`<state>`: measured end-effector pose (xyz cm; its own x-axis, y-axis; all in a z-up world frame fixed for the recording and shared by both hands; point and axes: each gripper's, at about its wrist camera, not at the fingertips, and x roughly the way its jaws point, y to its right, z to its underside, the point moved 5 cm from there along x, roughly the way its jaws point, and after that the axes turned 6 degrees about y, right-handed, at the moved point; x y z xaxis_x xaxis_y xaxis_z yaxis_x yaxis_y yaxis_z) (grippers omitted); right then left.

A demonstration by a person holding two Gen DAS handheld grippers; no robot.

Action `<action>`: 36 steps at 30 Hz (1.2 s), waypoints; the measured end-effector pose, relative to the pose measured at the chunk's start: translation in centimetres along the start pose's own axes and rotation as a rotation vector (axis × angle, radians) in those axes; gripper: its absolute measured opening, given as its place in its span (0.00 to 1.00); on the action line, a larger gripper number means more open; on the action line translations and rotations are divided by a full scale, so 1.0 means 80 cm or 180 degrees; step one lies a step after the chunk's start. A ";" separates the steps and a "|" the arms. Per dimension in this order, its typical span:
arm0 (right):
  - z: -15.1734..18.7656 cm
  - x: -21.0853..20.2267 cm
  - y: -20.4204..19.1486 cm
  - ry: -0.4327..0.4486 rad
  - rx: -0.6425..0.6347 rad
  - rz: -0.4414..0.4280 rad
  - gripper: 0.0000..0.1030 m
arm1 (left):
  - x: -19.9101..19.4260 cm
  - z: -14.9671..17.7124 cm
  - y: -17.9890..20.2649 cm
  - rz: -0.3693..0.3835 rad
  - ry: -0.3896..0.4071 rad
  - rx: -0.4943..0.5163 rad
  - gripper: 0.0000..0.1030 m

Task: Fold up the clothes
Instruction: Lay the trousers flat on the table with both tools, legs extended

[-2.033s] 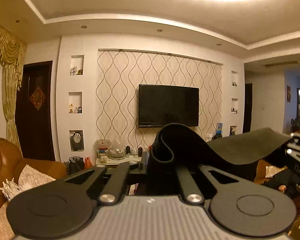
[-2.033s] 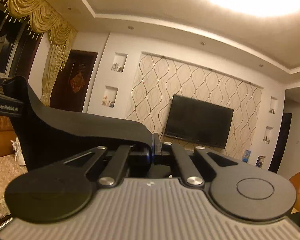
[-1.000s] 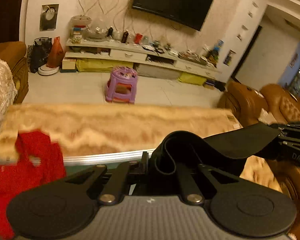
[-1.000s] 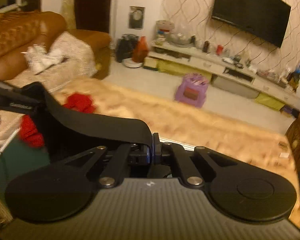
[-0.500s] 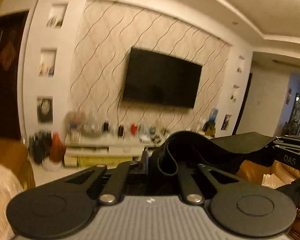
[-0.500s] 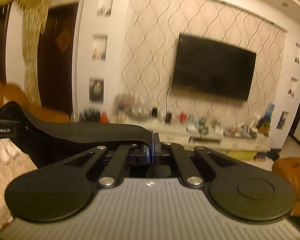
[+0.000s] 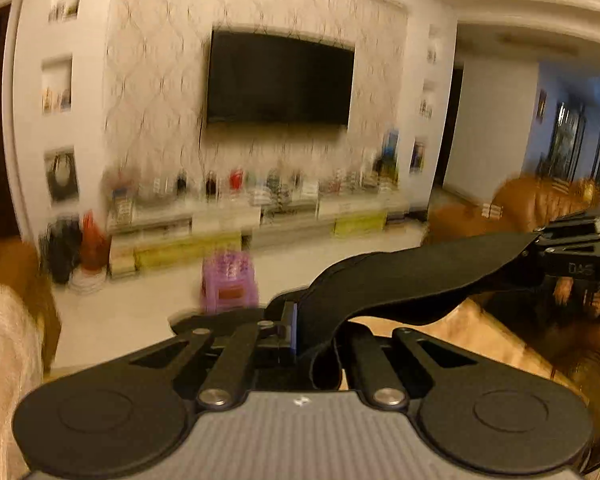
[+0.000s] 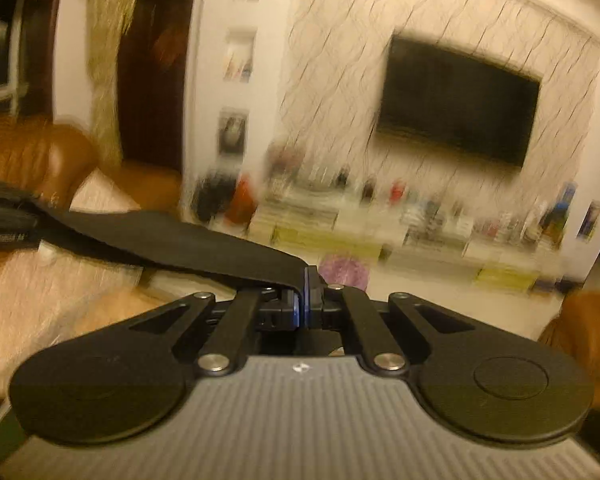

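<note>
A black garment [image 7: 412,276] is stretched in the air between my two grippers. My left gripper [image 7: 296,330] is shut on one end of its edge, where the cloth bunches and folds over the fingers. The band runs right to the other gripper [image 7: 572,252], seen at the frame's edge. In the right wrist view my right gripper [image 8: 305,300] is shut on the black garment [image 8: 172,244], which runs left to the other gripper [image 8: 8,224]. The part of the garment hanging below is hidden by the gripper bodies.
Both views are blurred and face a wall with a black TV [image 7: 280,78] over a long low cabinet [image 7: 228,224]. A purple stool [image 7: 230,280] stands on the floor. Brown leather sofas [image 8: 32,156] flank the room, and a beige fleecy surface [image 7: 460,340] lies below.
Both views have tipped down a little from the wall, so the floor, the stool and the beige surface show again. The black garment stays stretched between the shut grippers.
</note>
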<state>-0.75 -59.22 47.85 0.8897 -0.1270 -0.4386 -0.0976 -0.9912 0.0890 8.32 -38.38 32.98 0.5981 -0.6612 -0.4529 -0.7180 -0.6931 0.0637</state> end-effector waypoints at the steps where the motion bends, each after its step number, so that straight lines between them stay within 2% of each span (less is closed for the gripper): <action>1: 0.043 -0.002 -0.013 -0.0137 0.0018 -0.0044 0.04 | 0.005 0.044 0.005 -0.0004 -0.0129 0.0013 0.05; 6: 0.272 0.014 -0.059 -0.0951 0.0274 -0.0153 0.04 | 0.034 0.258 0.037 0.0157 -0.0850 0.0291 0.05; 8: 0.348 0.018 -0.077 -0.1208 0.0317 -0.0226 0.04 | 0.038 0.325 0.046 0.0239 -0.1053 0.0447 0.05; 10: 0.415 0.013 -0.104 -0.1391 0.0182 -0.0350 0.04 | 0.029 0.382 0.059 0.0325 -0.1170 0.0699 0.05; 13: 0.490 -0.001 -0.134 -0.1553 -0.0086 -0.0586 0.04 | 0.008 0.438 0.072 0.0487 -0.1319 0.0871 0.05; 18: 0.556 -0.025 -0.180 -0.1783 -0.0414 -0.0869 0.04 | -0.021 0.511 0.096 0.0630 -0.1496 0.0867 0.05; 22: 0.606 -0.036 -0.199 -0.1944 -0.0551 -0.0986 0.04 | -0.026 0.568 0.105 0.0715 -0.1655 0.0800 0.05; 25: 0.638 -0.040 -0.209 -0.2059 -0.0654 -0.1028 0.04 | -0.027 0.595 0.112 0.0769 -0.1703 0.0870 0.05; 32: 0.677 -0.055 -0.228 -0.2198 -0.0827 -0.1097 0.04 | -0.044 0.626 0.117 0.0923 -0.1734 0.1089 0.06; 36: 0.687 -0.057 -0.237 -0.2222 -0.0922 -0.1175 0.04 | -0.048 0.637 0.118 0.0973 -0.1773 0.1067 0.06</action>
<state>-27.49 -41.88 -0.94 0.3524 0.1157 -0.9287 0.3485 -0.9372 0.0155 -18.89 -27.73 -10.02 0.1464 -0.5050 -0.8506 -0.9486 -0.3157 0.0242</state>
